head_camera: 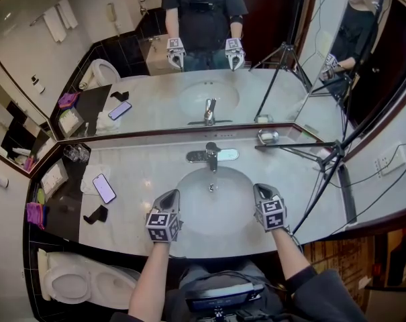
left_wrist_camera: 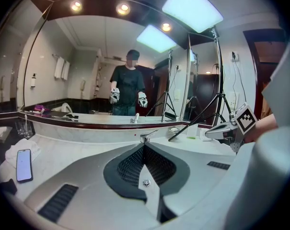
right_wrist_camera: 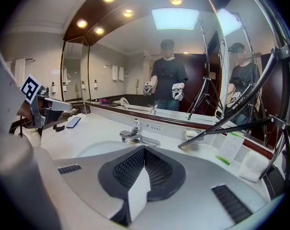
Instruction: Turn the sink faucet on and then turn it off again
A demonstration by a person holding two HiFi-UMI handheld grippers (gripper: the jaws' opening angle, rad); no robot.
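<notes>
Head view, looking steeply down: we stand at a pale marble desk (head_camera: 142, 173) with an oval sink (head_camera: 219, 213) set into it. The chrome faucet (head_camera: 211, 155) sits at the middle of the sink's back rim, just below the wall mirror (head_camera: 162, 92).

Left hand-held gripper (head_camera: 170, 194) hangs over the near left edge of the sink. Right hand-held gripper (head_camera: 260, 188) hangs over the near right edge. Both point toward the faucet and both are well short of it, touching nothing.

Left gripper view: the left hand-held gripper (left_wrist_camera: 145, 146) has its jaws closed, ribbed pads meeting at the tip, nothing between them. The faucet (left_wrist_camera: 145, 137) shows just above the tip, farther back. The right hand-held gripper (left_wrist_camera: 231, 128) is in sight at the right.

Right gripper view: the right hand-held gripper (right_wrist_camera: 145, 150) also has its jaws pressed together and empty. The faucet (right_wrist_camera: 135, 135) stands ahead and slightly left of the tip, apart from it. The left hand-held gripper (right_wrist_camera: 44, 104) shows at the left edge.

Other notes from the head view: a phone (head_camera: 104, 188) lies screen up on the desk left of the sink. A soap dish (head_camera: 268, 137) sits at the back right. A black tripod (head_camera: 323, 154) leans across the right end of the desk. A toilet (head_camera: 75, 284) stands low on the left.
</notes>
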